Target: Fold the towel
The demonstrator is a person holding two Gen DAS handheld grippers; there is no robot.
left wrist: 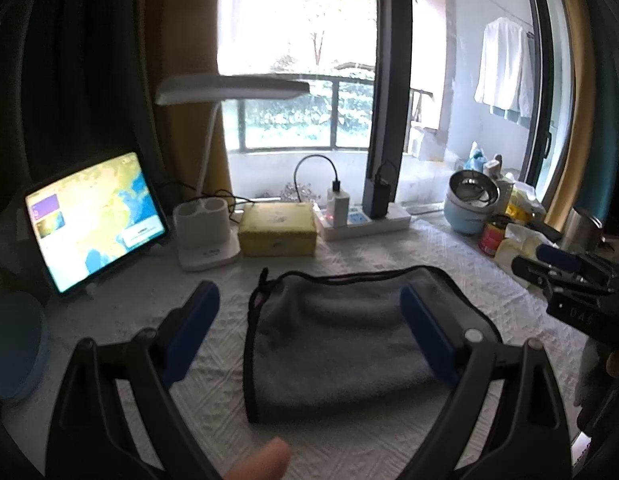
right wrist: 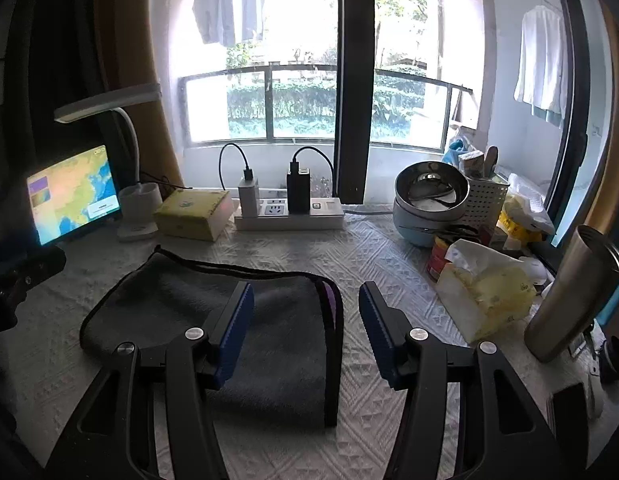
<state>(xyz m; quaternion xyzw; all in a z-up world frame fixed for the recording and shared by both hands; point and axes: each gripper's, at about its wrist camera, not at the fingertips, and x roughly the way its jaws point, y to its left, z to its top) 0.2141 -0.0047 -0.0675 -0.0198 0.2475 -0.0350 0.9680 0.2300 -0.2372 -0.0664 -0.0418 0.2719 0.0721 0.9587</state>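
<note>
The grey towel [left wrist: 341, 340] lay already folded over on the worktop [right wrist: 381, 256], in front of the power strip [right wrist: 289, 214], with its dark-piped edges stacked at the sides. It looked soft, light and limp, likely to sag and drag on the textured cloth under it, so a pinch through both layers at a piped corner would probably hold best. The left gripper [left wrist: 309, 328] hung above it, jaws spread wide and empty. The right gripper [right wrist: 305, 328] hovered over its right edge, jaws likewise apart, holding nothing.
</note>
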